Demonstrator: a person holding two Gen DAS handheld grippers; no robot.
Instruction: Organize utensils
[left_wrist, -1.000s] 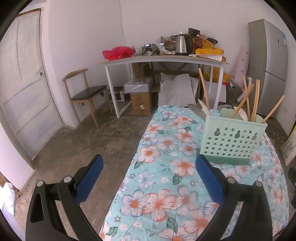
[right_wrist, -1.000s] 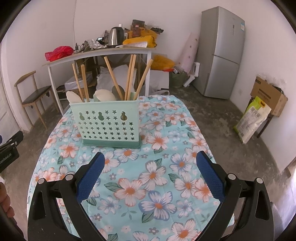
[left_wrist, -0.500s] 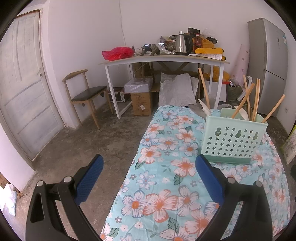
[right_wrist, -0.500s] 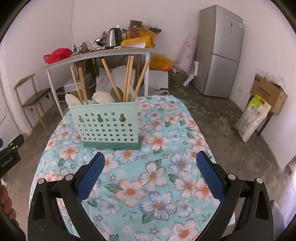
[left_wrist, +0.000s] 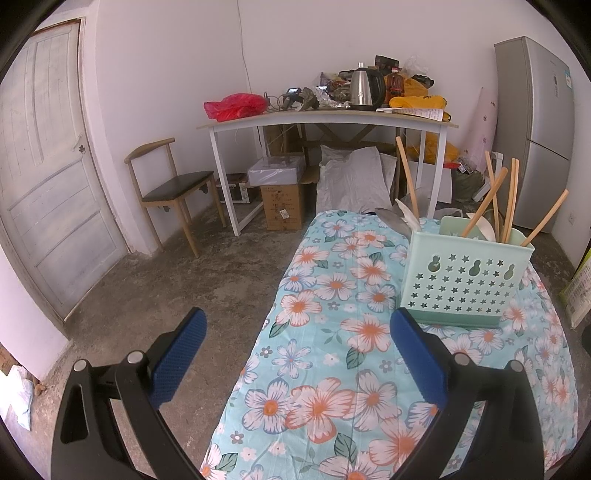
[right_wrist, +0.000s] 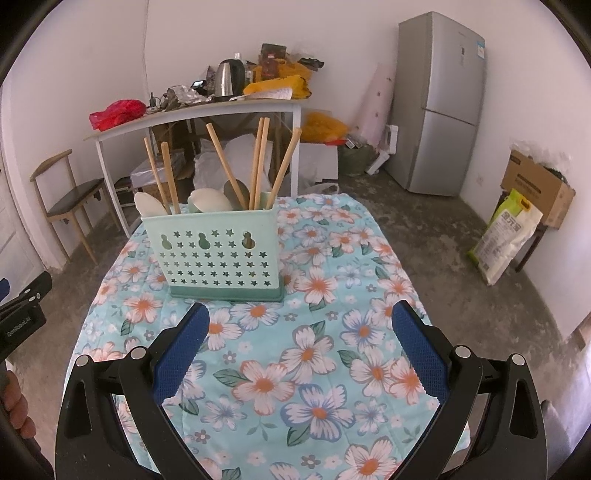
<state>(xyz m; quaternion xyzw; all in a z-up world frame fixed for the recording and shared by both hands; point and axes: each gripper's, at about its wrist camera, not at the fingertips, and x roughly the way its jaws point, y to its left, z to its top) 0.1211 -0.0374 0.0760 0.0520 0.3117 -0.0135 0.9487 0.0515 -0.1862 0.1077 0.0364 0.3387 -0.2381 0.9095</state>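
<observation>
- Holding both grippers wide apart and empty, we are hovering the right gripper (right_wrist: 301, 341) over the flowered tablecloth (right_wrist: 317, 354), with bare cloth lying between its blue pads (right_wrist: 419, 350).
- We are keeping the left gripper (left_wrist: 297, 352) at the table's left edge: its left finger is hanging over the concrete floor (left_wrist: 155, 295), its right finger over the cloth.
- We are seeing the mint utensil holder (right_wrist: 218, 254) standing upright just beyond the right jaws, slightly left of their midline; from the left jaws it is sitting ahead and to the right, near the table's far end.
- We are counting six wooden handles (right_wrist: 227, 166) rising from the holder in the right view, plus two pale spoon bowls (right_wrist: 212, 201) and one darker one.
- We are finding open cloth on the right of the holder up to the table's right edge, and open floor beyond it toward the one grey fridge (right_wrist: 439, 103).
- We are noting one chair (left_wrist: 170, 184) and one cluttered side table (left_wrist: 325, 118) far ahead of the left jaws.
</observation>
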